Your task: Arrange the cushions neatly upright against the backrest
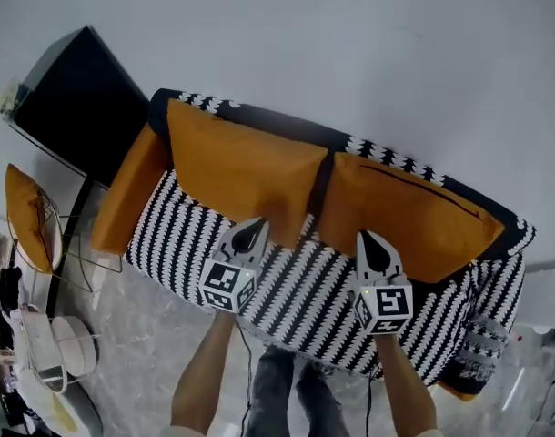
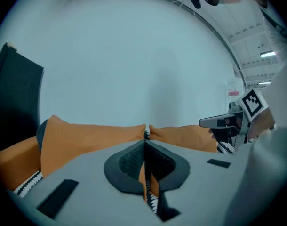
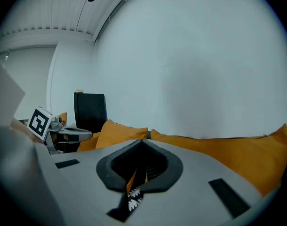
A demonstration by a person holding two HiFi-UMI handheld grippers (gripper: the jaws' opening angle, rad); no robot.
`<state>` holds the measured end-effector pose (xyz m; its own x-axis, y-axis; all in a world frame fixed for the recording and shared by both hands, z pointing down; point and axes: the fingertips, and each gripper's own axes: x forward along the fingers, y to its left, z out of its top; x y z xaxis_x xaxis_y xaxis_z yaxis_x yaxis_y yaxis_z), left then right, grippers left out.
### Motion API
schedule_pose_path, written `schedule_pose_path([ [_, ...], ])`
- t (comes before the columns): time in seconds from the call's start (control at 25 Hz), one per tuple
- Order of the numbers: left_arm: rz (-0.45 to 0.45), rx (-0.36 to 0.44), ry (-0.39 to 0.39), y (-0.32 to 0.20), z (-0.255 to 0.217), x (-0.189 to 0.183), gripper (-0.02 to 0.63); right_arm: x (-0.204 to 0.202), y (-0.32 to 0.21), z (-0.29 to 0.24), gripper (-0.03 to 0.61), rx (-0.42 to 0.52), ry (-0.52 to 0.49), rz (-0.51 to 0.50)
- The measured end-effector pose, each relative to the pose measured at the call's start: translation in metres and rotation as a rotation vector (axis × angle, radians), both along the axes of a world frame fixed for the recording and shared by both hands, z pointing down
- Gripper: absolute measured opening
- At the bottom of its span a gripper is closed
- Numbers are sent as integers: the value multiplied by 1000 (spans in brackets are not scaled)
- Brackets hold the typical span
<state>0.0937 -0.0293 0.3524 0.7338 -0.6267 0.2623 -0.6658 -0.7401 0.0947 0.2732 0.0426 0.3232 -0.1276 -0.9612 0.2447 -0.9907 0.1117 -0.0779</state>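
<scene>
Two large orange cushions stand upright side by side against the backrest (image 1: 277,121) of a black-and-white patterned sofa (image 1: 305,303): the left cushion (image 1: 241,167) (image 2: 87,138) (image 3: 117,133) and the right cushion (image 1: 414,212) (image 2: 186,135) (image 3: 219,147). My left gripper (image 1: 253,228) (image 2: 145,142) hovers over the seat just in front of the left cushion, jaws shut and empty. My right gripper (image 1: 368,241) (image 3: 142,142) hovers in front of the right cushion, also shut with nothing held. Neither touches a cushion.
An orange pad (image 1: 127,194) lies along the sofa's left end. A black panel (image 1: 77,107) stands by the wall at left. Another orange cushion (image 1: 27,217) rests on a wire chair, with a white stool (image 1: 73,344) nearby. White wall behind the sofa.
</scene>
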Motion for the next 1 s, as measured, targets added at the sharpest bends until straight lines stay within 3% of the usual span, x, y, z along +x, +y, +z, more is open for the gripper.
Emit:
schedule_pose_path([
  [0.32,60,92,81,120,-114,15,29,14,121,-94,29,91,90,40],
  [0.48,96,155,52,188,-155,8,29,-1,191,-139,29,117,80,95],
  [0.72,164,82,73,264,-157,-22,29,-53,276,-154,29,69,99,146],
  [1.0,218,59,107,304,-187,-94,29,-115,323,-182,29,82,71,254],
])
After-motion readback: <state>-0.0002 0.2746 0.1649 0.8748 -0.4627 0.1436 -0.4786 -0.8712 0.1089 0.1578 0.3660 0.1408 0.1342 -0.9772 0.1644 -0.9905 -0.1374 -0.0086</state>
